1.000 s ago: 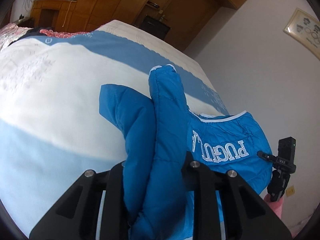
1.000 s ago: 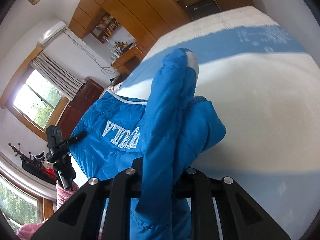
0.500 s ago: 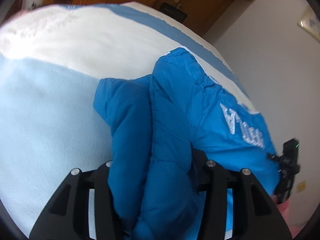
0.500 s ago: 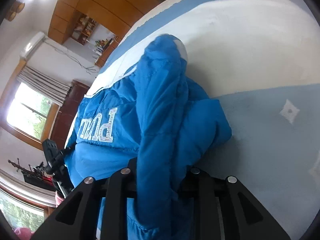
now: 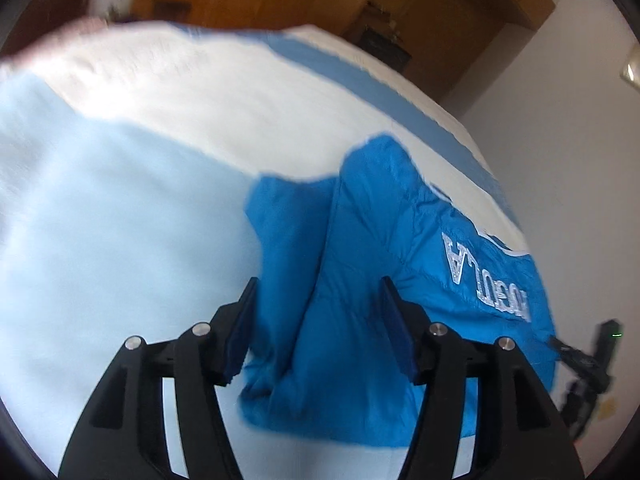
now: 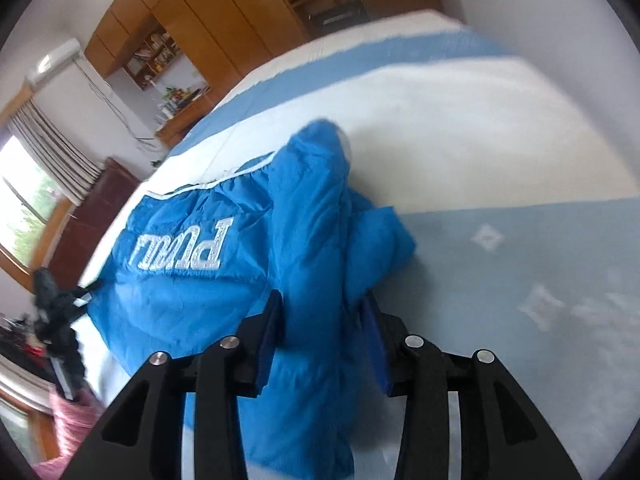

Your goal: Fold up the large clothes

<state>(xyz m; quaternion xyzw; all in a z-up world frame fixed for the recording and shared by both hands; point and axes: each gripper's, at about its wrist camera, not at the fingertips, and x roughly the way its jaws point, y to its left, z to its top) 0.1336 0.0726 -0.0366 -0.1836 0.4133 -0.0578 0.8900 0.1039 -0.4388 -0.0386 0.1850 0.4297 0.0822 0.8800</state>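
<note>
The bright blue quilted puffer jacket with white embroidered lettering (image 5: 360,280) lies on the bed with the pale blue and white blanket (image 5: 120,208), folded over on itself, its bulk towards 3 o'clock in the left wrist view.

The left claw (image 5: 316,320) is seen spread apart: both pads stand clear of the padded fold that lies between them, so the cloth appears released. In the right wrist view the same jacket (image 6: 248,264) fills the centre and runs out to 9 o'clock. The right claw (image 6: 322,316) is parted as well, though less widely; the sleeve-like ridge runs up between its pads, and whether the pads are touching the fabric cannot be told.

Two risks are judged likely. The puffy filling may spring the fold open once it is let go, since nothing is pressing it flat. A pad may also catch the slippery shell when a claw is drawn back, so that the layer is dragged askew.

At 12 o'clock beyond the bed a wooden wardrobe wall (image 6: 208,12) is seen, with a curtained window (image 6: 28,184) at 9 o'clock. Nothing on the blanket is seen to block a further fold.
</note>
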